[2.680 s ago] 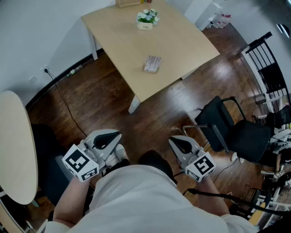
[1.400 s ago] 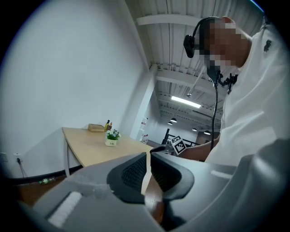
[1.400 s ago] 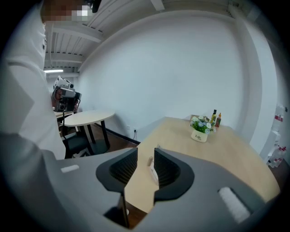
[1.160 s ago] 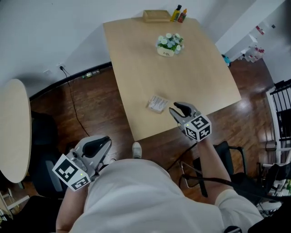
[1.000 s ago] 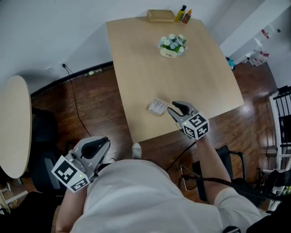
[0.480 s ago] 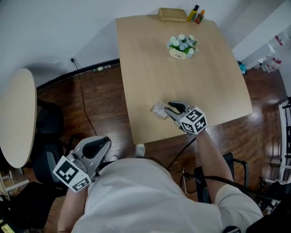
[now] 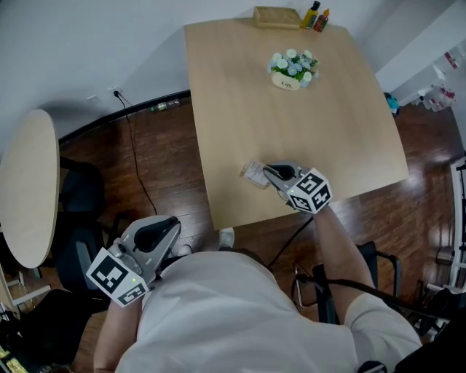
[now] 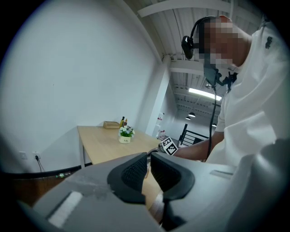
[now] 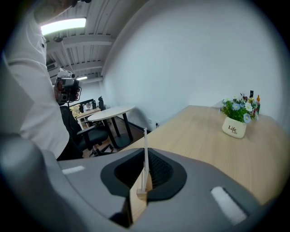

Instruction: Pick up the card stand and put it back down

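Note:
The card stand [image 7: 253,172], a clear upright card in a small wooden base, sits near the front edge of the light wooden table [image 7: 240,95]. My right gripper [image 7: 271,173] reaches it from the right. In the right gripper view the thin card stand [image 9: 145,154] stands edge-on between the jaws of the right gripper [image 9: 146,170]; the jaws are closing and the pads press on it. My left gripper [image 7: 166,224] hangs low at my left side, off the table. In its own view the left gripper [image 8: 148,158] has its jaws together with nothing between them.
A white pot of flowers [image 7: 291,69] stands toward the table's far end, and also shows as the pot [image 9: 235,118]. A wooden box [image 7: 275,16] and two bottles [image 7: 317,16] sit at the far edge. A round table [image 7: 25,189] and a dark chair [image 7: 73,218] are at left.
My right gripper has reached forward over the table's front edge to the card stand and its jaws have closed on it. The left gripper has stayed by my side.

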`<state>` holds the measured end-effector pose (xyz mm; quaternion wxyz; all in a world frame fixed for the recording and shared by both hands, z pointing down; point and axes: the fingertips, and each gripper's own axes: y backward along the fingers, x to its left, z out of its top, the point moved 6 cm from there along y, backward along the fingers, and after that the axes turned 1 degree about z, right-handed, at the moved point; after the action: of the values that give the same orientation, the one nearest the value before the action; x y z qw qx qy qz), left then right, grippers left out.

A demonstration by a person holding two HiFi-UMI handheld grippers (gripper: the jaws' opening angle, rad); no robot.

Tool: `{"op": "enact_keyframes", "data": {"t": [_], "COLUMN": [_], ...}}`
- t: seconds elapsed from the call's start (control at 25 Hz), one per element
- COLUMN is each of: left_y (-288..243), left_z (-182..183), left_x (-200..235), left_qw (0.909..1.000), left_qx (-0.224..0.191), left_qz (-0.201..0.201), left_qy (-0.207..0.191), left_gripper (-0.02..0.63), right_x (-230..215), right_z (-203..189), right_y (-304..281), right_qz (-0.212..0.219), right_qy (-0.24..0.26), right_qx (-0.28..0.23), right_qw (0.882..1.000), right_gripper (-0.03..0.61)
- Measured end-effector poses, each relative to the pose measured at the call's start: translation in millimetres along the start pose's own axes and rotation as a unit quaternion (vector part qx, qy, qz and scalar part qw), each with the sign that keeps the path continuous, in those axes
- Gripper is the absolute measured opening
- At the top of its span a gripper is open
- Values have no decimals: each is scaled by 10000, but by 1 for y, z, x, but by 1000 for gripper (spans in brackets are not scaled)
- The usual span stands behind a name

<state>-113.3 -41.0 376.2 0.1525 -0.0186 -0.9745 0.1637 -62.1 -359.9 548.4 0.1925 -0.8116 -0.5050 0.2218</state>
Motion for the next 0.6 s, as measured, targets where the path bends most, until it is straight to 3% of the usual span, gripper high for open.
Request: {"op": "enact_keyframes", "data": {"t": [0.6], "left_y": [9], "left_z": [-2], "left_x": [5], "left_qw": [9999], "left_qx": [-18], "left_qz": [-134], "left_qy": [-42], "left_gripper": [25], "right_x": [3], "right_z": [9], "right_y": [10], "right_qz": [-93], "right_qy": [-66], "right_qx": [-102], "right_qw": [9999], "right_gripper": [20]}}
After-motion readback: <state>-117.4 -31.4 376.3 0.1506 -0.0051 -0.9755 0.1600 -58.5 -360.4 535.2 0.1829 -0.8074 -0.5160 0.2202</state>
